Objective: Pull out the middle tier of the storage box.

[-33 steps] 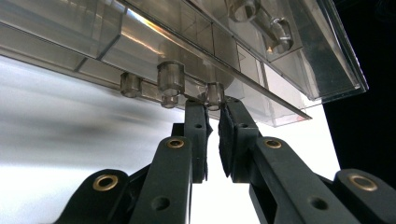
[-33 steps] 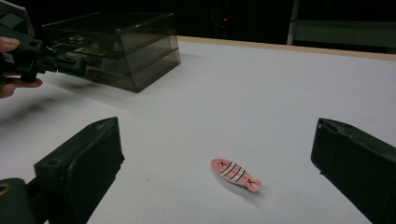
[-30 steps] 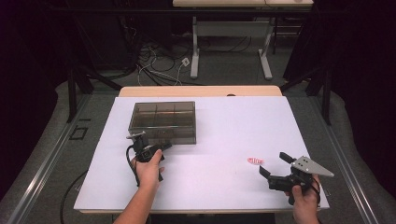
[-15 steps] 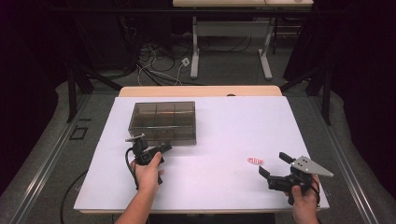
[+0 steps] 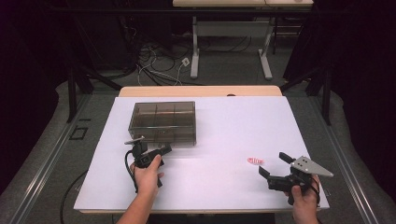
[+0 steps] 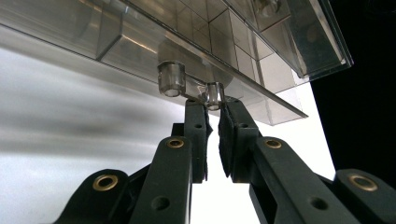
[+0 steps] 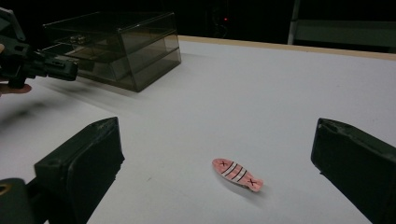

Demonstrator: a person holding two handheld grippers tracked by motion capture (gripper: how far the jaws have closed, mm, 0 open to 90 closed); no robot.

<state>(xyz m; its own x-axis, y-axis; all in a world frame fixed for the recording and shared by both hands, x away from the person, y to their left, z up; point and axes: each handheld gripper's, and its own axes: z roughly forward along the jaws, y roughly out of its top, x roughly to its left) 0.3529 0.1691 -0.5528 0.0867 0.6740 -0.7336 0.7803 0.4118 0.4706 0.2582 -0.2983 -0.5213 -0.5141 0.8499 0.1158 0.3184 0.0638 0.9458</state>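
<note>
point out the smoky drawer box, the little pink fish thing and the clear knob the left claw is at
drawer box (image 5: 163,121), high view, on its top panel
pink fish (image 7: 237,174), right gripper view, on its striped middle
clear knob (image 6: 214,94), left gripper view, on the knob's round end between the left claw's jaws

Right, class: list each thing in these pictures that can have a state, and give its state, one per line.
Drawer box: drawers closed, standing on the table.
Drawer knob: pinched between the left gripper's jaws.
Left gripper: shut on the knob.
Right gripper: open, holding nothing.
Pink fish: lying flat on the table, untouched.
</note>
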